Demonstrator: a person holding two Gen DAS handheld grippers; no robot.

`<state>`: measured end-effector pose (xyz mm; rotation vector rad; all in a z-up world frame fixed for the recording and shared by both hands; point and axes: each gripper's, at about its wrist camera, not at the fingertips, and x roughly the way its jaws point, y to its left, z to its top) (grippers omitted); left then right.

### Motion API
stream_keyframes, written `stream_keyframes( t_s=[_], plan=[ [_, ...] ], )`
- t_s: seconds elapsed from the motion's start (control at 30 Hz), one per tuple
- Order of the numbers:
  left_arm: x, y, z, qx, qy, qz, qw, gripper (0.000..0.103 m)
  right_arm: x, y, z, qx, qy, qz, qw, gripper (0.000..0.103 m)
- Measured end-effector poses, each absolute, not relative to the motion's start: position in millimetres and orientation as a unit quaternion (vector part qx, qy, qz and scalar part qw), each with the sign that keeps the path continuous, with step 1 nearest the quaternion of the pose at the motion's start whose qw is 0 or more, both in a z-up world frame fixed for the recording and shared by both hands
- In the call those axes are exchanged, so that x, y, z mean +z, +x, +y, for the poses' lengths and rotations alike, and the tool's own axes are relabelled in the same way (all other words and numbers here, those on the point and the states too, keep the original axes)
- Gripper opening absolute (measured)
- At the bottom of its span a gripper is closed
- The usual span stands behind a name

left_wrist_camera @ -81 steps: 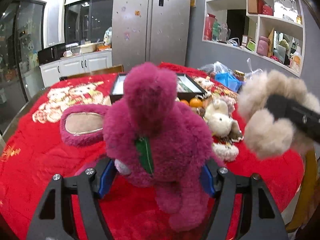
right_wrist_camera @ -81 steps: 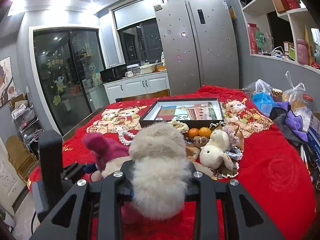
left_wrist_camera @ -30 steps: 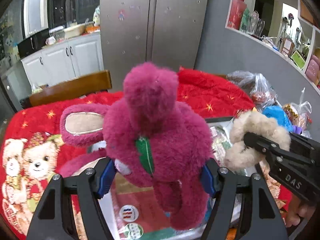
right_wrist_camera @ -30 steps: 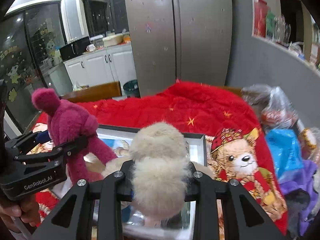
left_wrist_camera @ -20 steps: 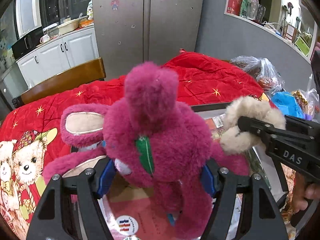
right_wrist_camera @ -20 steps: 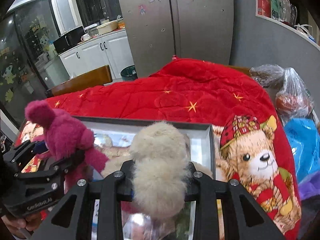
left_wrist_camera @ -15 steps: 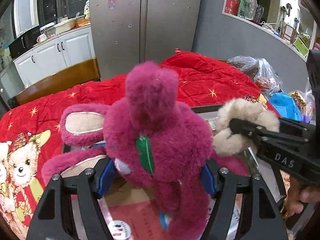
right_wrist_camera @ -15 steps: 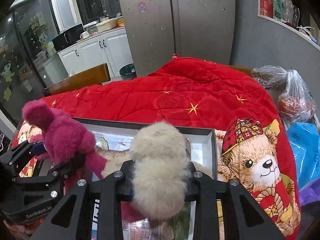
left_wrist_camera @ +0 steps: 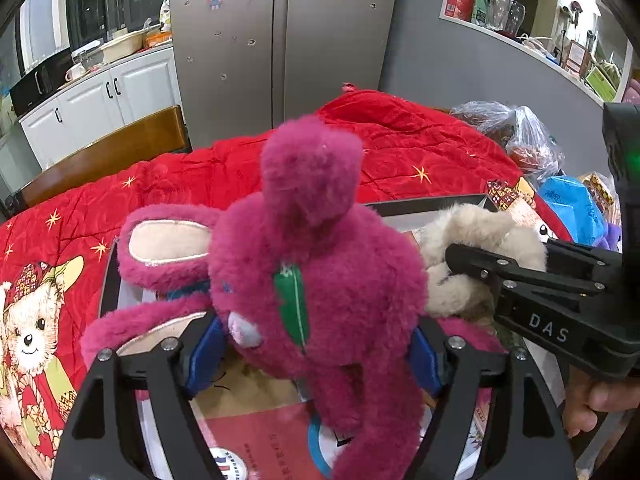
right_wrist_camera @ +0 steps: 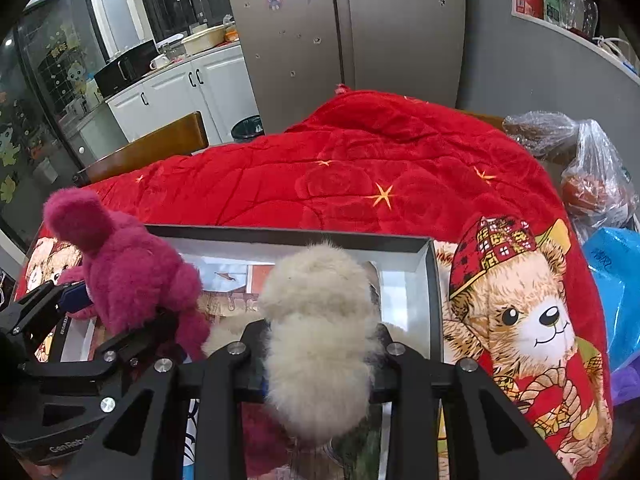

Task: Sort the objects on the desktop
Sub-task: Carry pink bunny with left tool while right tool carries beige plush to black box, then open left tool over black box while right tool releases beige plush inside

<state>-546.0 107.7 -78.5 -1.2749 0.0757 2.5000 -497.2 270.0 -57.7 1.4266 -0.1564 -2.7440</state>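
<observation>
My left gripper (left_wrist_camera: 316, 352) is shut on a magenta plush bear (left_wrist_camera: 320, 264) and holds it over the dark-rimmed open box (left_wrist_camera: 424, 206). It also shows at the left of the right wrist view (right_wrist_camera: 128, 268). My right gripper (right_wrist_camera: 320, 356) is shut on a beige plush toy (right_wrist_camera: 320, 328) and holds it over the same box (right_wrist_camera: 434, 280), close beside the magenta bear. The beige toy (left_wrist_camera: 472, 240) and right gripper show at the right of the left wrist view. Printed sheets lie in the box.
The table has a red quilt (right_wrist_camera: 360, 176) with teddy-bear prints (right_wrist_camera: 528, 320). Plastic bags (right_wrist_camera: 592, 168) and a blue bag (right_wrist_camera: 616, 280) lie at the right edge. A wooden chair (right_wrist_camera: 160, 148), fridge (right_wrist_camera: 344, 32) and white cabinets stand behind.
Both grippers have moved forward from the near table to above the box, each still holding its plush toy, and they have come closer together and lower over it.
</observation>
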Motion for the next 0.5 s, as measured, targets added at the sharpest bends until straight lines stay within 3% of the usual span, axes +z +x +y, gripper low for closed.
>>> stream_keyframes(
  t_s=[0.23,0.37,0.5],
  plan=[
    [-77.4,-544.7,107.0,0.874,-0.454,0.018,0.171,0.087,-60.4,-498.6,270.1,-0.880,0.471,-0.051,0.029,0.034],
    [-72.9,-541.7,108.2,0.874,-0.455,0.026,0.170,0.088,-49.0,-494.3,269.9,-0.886,0.460,-0.051,0.039,0.058],
    [-63.2,-534.1,110.6,0.881,-0.439,0.045,0.168,0.091,-34.5,-489.4,270.5,-0.894,0.443,-0.050,0.040,0.072]
  ],
)
